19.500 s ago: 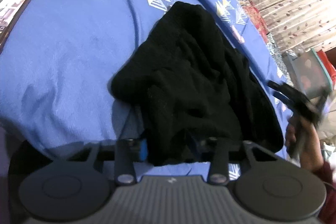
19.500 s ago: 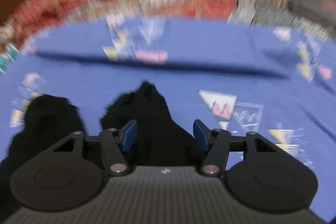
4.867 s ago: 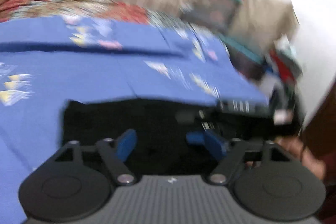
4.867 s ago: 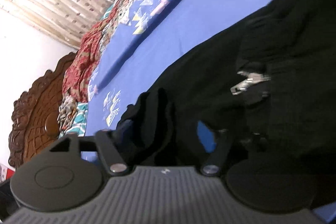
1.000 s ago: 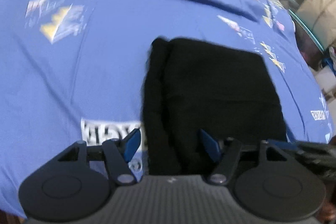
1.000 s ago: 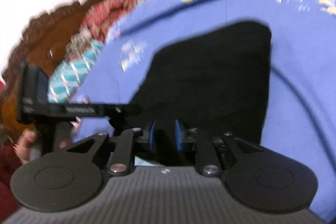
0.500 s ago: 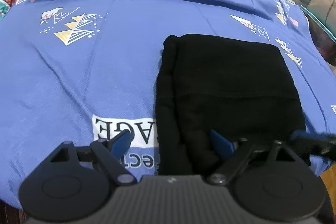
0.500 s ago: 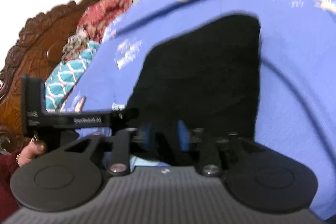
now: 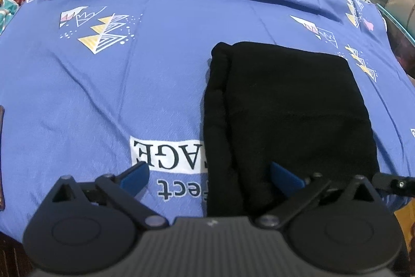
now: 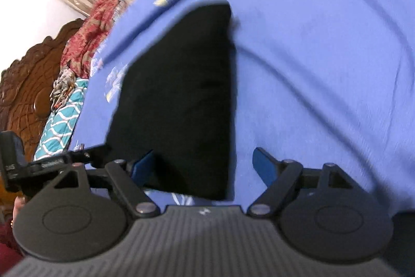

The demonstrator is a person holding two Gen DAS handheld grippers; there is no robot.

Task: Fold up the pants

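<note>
Both your grippers, left gripper (image 9: 210,177) and right gripper (image 10: 205,162), have fingers spread wide, holding nothing, above the folded black pants (image 9: 285,108) on the blue bedsheet (image 9: 116,95).

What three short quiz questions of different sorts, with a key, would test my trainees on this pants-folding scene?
1. True or false: the left tongs are shut on the black pants.
2. Multiple choice: the pants lie on A) a blue bedsheet, B) a wooden floor, C) a chair.
3. Fill in: the right tongs are ____.

Key: 1 false, they are open; 2 A; 3 open.
</note>
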